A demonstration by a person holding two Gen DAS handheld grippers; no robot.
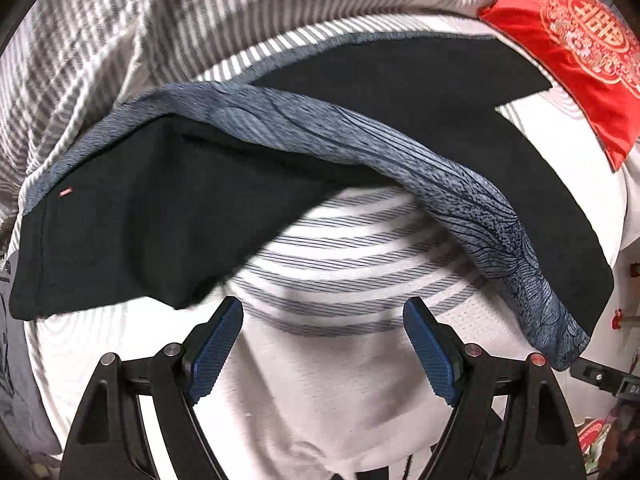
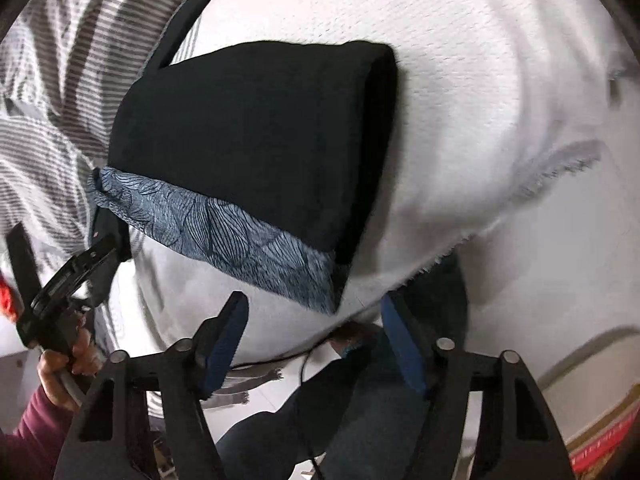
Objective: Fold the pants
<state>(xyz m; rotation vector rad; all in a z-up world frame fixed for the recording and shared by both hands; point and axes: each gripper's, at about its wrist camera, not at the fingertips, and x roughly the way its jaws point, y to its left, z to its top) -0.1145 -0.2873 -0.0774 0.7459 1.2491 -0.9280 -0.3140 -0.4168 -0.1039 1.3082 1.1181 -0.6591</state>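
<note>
Left claw [image 1: 323, 322] stands wide with nothing between its pads, over bare white bed sheet [image 1: 320, 400]; right claw [image 2: 314, 322] also apart and empty, hanging over the near edge of the bed with the floor showing below it; pants [image 1: 224, 200] lie just beyond on the bed, touched by neither claw. Judged from the lay: one fold looks done, the black cloth doubled over with a rounded fold edge [image 2: 380, 120] and the blue patterned side stripe [image 2: 224, 236] running along the near edge; the bundle is still long, so at least one more fold across its length seems left. Further back: striped blanket [image 1: 100, 40], red pillow [image 1: 580, 52].
</note>
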